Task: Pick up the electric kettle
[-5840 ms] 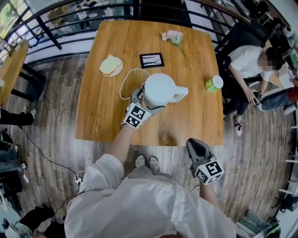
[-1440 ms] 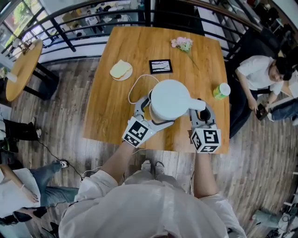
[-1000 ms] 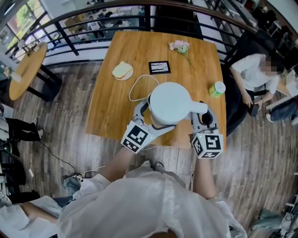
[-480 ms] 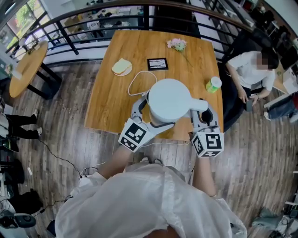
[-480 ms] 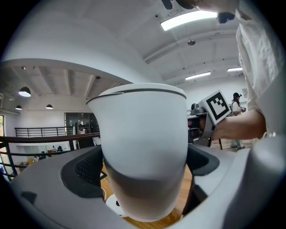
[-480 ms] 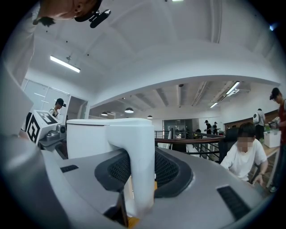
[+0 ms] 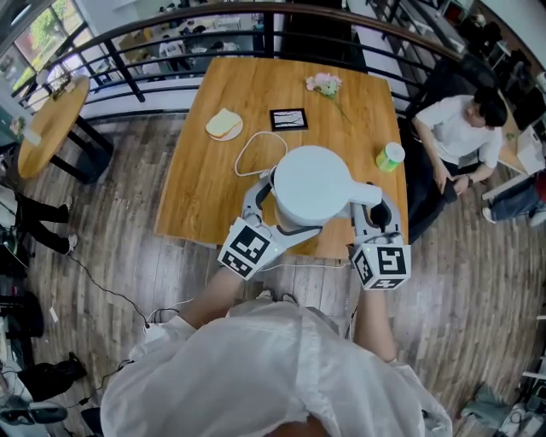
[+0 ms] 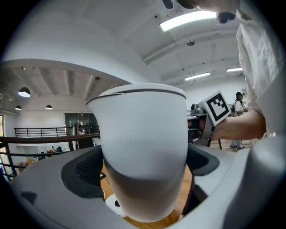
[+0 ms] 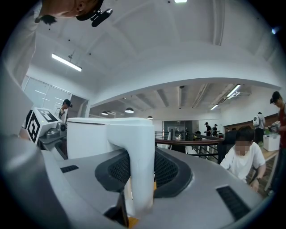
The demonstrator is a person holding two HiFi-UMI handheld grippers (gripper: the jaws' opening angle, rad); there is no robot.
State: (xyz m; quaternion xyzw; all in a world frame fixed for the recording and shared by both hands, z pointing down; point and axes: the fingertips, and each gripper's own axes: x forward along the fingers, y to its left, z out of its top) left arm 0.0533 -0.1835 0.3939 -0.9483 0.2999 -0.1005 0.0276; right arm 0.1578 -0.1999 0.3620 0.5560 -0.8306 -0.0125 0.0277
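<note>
The white electric kettle [image 7: 311, 186] hangs a little above the wooden table [image 7: 205, 196], carried by both grippers. My left gripper [image 7: 277, 207] reaches in from the left with its jaws shut round the kettle body [image 8: 143, 152]; both pads press on its sides. My right gripper [image 7: 373, 213] is shut on the kettle's handle [image 9: 138, 165], which stands upright between the dark pads. Under the kettle in the left gripper view a white round base [image 8: 111, 203] lies on the tabletop. A white cord [image 7: 254, 152] loops on the table behind the kettle.
On the table's far half are bread on a plate [image 7: 223, 125], a black framed picture [image 7: 288, 118], a pink flower [image 7: 324, 84] and a green cup [image 7: 391, 155] near the right edge. A person [image 7: 456, 128] sits at the right. Black railing [image 7: 171, 17] runs behind; a round table [image 7: 47, 124] stands left.
Since the earliest frame my right gripper has come up from below the table edge and shut on the handle. Over the last second both grippers have raised the kettle slightly.
</note>
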